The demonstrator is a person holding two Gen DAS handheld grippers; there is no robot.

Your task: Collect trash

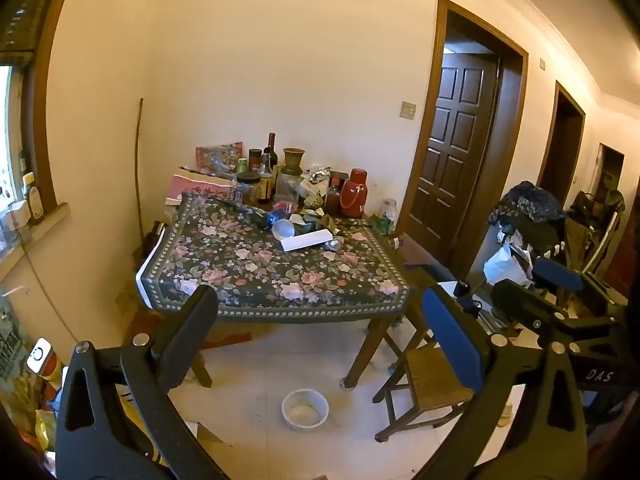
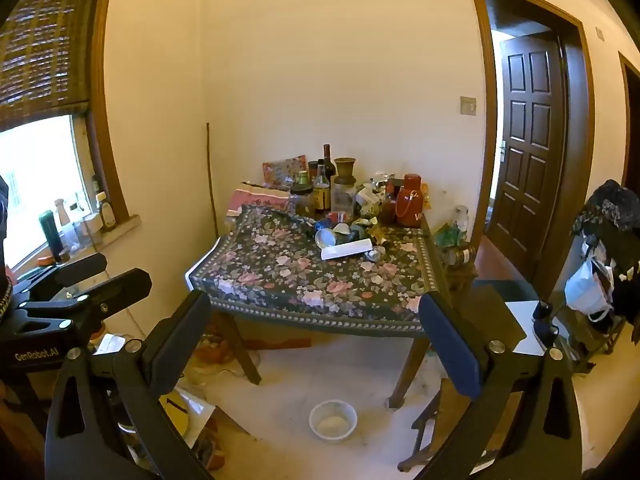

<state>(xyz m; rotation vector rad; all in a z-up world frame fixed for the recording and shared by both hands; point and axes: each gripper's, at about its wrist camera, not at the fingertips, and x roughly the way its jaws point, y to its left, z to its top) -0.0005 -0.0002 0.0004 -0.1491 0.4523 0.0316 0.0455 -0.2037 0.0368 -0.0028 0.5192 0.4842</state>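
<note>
Fingers (image 1: 192,320) of the left gripper (image 1: 320,328) are standing fully spread and empty, well short of the floral-cloth tabletop (image 1: 248,272). Lying toward the far right of that cloth is the trash: one flat white cardboard box (image 1: 306,239), one tipped white paper cup (image 1: 284,229), one crumpled foil ball (image 1: 335,244) and several crushed green wrappers (image 1: 316,222). All are looking light; the cup and wrappers would likely be crushing under pressure, so taking the cup by its rim seems advisable.

From the right wrist, the right gripper (image 2: 316,328) is likewise hanging released, holding nothing. One white plastic bowl (image 2: 333,420) is sitting on the floor beneath the table. One red thermos flask (image 2: 409,205) is standing behind the litter.
</note>
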